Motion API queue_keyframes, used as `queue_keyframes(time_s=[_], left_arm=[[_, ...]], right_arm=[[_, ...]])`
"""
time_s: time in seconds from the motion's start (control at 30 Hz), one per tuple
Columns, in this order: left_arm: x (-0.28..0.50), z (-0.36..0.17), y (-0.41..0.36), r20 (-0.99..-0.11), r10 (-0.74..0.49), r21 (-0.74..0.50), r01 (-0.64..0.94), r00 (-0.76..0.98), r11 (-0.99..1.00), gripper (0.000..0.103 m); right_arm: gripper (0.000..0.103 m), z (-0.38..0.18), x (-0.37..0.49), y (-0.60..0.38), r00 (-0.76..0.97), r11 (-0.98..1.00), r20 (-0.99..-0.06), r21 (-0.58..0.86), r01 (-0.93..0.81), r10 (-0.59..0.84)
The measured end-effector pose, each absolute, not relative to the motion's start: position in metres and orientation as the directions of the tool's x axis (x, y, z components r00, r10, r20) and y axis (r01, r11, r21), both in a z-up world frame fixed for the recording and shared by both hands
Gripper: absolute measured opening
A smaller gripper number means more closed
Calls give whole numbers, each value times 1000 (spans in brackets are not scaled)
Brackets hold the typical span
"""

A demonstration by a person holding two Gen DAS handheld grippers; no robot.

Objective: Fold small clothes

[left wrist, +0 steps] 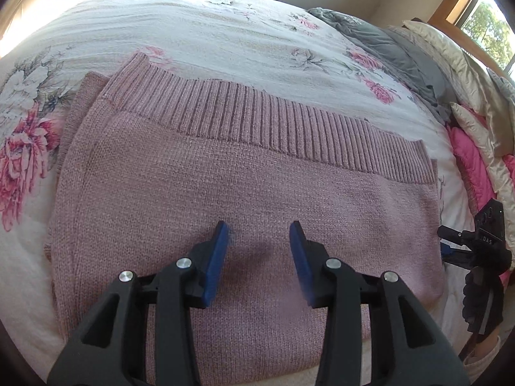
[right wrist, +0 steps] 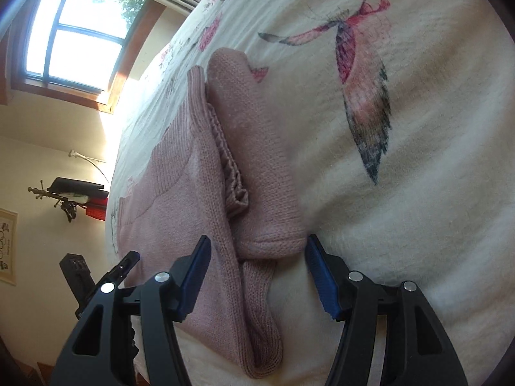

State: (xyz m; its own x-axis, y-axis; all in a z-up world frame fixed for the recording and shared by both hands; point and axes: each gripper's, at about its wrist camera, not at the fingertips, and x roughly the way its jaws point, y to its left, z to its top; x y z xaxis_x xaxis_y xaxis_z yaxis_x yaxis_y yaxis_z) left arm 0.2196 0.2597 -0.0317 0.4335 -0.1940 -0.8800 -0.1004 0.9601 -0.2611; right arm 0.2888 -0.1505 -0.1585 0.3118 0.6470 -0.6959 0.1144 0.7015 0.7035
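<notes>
A dusty pink knitted sweater (left wrist: pixel 244 189) lies folded on the floral bedspread (left wrist: pixel 193 22), its ribbed hem (left wrist: pixel 257 119) across the far side. My left gripper (left wrist: pixel 259 231) hovers open just above the middle of the knit, nothing between its blue pads. In the right wrist view the same sweater (right wrist: pixel 193 193) shows edge-on, with a folded sleeve (right wrist: pixel 267 173) lying beside the body. My right gripper (right wrist: pixel 257 247) is open, its fingers straddling the sleeve's near end without closing on it. The right gripper's body (left wrist: pixel 476 251) shows at the sweater's right edge in the left view.
Grey, cream and pink bedding (left wrist: pixel 450 74) is heaped along the bed's right side under a window (left wrist: pixel 486 22). The bedspread (right wrist: pixel 402 193) carries a printed butterfly (right wrist: pixel 357 74). Another window (right wrist: pixel 77 32) and a wall shelf (right wrist: pixel 77 193) lie beyond the bed's edge.
</notes>
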Motion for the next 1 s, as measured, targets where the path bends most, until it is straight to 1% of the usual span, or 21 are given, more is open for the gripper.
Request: queue_keyframes(time_s=[0.13,0.23,0.3,0.33,0.37,0.4,0.5,0.6,0.7,0.83,1.0], left_arm=[[222,-40,262,-879,-198,-265,-99,433,959,40],[223,-42,262,-881,-196,-259,-93,431,961,40],[224,-43,263,-880,-199,-262,-93,432,960,40],[224,-44,264,-879,-202,-267,-94,432,959,40],[224,-45,264,-878,-206,-272,-95,433,958,40],[224,-46,265,-877,-211,-278,-96,433,956,40],[224,-47,270,-872,-230,-299,-100,433,949,40],[223,-44,274,-868,-250,-323,-105,429,941,40],[217,-35,281,-857,-278,-356,-109,435,928,42],[208,-20,295,-830,-304,-397,-114,467,911,44],[197,-4,315,-796,-342,-453,-117,499,884,44]], right_arm=[[62,-164,301,-151,329,682,-674,723,111,661],[57,-164,309,-146,343,681,-670,724,106,659],[47,-163,313,-140,346,700,-682,708,93,644],[44,-163,313,-139,350,706,-685,703,87,639],[32,-162,313,-138,352,703,-678,708,73,646],[25,-162,314,-137,352,691,-664,720,65,659],[22,-154,314,-130,361,711,-679,701,58,640],[21,-139,312,-123,362,748,-709,662,46,605],[21,-118,314,-113,368,764,-716,645,23,593],[20,-76,317,-81,372,787,-716,613,-68,591],[19,-29,323,-7,346,828,-753,514,-224,560]])
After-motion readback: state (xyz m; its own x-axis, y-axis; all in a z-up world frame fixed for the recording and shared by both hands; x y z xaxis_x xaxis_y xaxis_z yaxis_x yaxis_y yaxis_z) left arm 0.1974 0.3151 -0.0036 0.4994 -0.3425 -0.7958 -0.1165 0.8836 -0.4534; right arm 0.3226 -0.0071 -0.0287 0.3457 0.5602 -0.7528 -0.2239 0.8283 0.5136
